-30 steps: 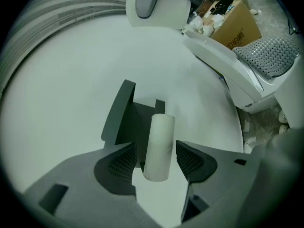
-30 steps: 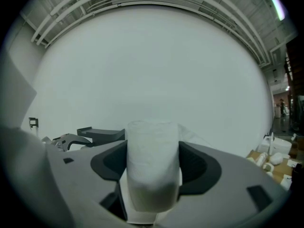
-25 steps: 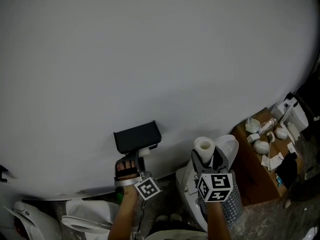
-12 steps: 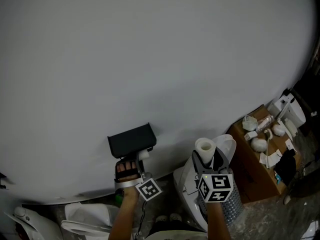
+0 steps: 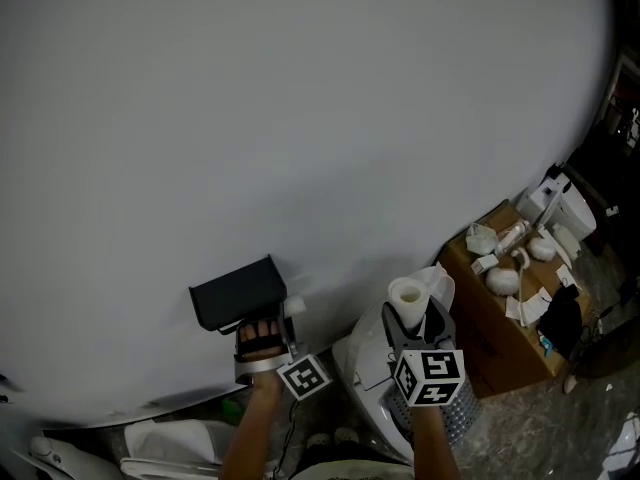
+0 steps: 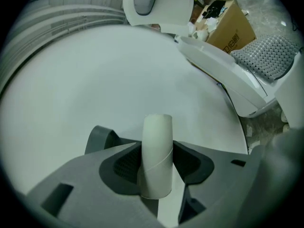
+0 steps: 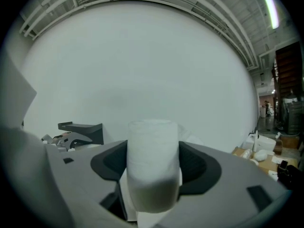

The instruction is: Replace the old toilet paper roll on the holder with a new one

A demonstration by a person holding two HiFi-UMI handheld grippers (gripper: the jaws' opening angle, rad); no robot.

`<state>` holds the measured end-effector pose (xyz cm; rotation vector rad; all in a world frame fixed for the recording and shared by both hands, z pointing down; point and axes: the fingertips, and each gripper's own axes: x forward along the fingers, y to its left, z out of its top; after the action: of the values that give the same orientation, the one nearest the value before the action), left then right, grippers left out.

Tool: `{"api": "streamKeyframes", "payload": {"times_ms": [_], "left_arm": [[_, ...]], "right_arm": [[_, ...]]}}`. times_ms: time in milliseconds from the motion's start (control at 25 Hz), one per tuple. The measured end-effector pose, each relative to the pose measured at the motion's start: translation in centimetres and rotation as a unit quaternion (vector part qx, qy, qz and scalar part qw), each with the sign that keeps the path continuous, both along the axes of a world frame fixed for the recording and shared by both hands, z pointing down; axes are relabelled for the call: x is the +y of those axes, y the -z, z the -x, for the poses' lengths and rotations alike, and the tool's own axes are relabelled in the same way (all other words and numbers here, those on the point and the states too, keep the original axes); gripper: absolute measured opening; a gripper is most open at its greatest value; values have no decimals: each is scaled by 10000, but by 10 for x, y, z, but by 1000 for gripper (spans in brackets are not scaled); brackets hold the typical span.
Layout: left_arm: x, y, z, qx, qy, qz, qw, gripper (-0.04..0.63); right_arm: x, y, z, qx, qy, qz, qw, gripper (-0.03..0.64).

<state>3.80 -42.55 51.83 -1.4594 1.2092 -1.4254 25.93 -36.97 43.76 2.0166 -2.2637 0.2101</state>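
Now left hand-held gripper (image 6: pixel 155 151) clamps cardboard tube (image 6: pixel 156 163).

Head view: dim overall, low contrast. The wall (image 5: pixel 300 118) reads as an even, flat grey with no glare. The cardboard box (image 5: pixel 500 338) at near right and the floor (image 5: pixel 520 428) round it sit in heavy shadow, and the right edge darkens to black along a curved vignette. Both gripper views: strong wide-angle distortion, black corners, lines bowed toward the rim. Right gripper view: a strip light (image 7: pixel 268 1) at upper right is the one bright source, slightly blown out. The paper roll (image 7: pixel 153 151) is lit on its upper part and shaded below. Left gripper view: the cardboard tube (image 6: pixel 156 151) is evenly lit with soft edges. Near jaw surfaces are slightly out of focus.
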Motion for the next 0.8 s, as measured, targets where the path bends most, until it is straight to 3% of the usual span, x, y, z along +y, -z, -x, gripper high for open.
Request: {"api": "streamKeyframes", "payload": {"times_ms": [280,520,680,800], "left_arm": [[-2,5,-54,232,-509,0,9984,202],[6,27,-82,1140,-852,-20,9898,202],[19,49,-88,1912,-1096,-109,9753,202],[29,59,-84,2806,-1205,11,9522,202]], "right_arm": [[8,0,-32,39,-315,-3,9995,305],[13,2,-42,43,-417,-11,9991,305],[12,2,-37,55,-352,-32,9994,305],[10,4,-25,51,-218,-38,9997,305]]}}
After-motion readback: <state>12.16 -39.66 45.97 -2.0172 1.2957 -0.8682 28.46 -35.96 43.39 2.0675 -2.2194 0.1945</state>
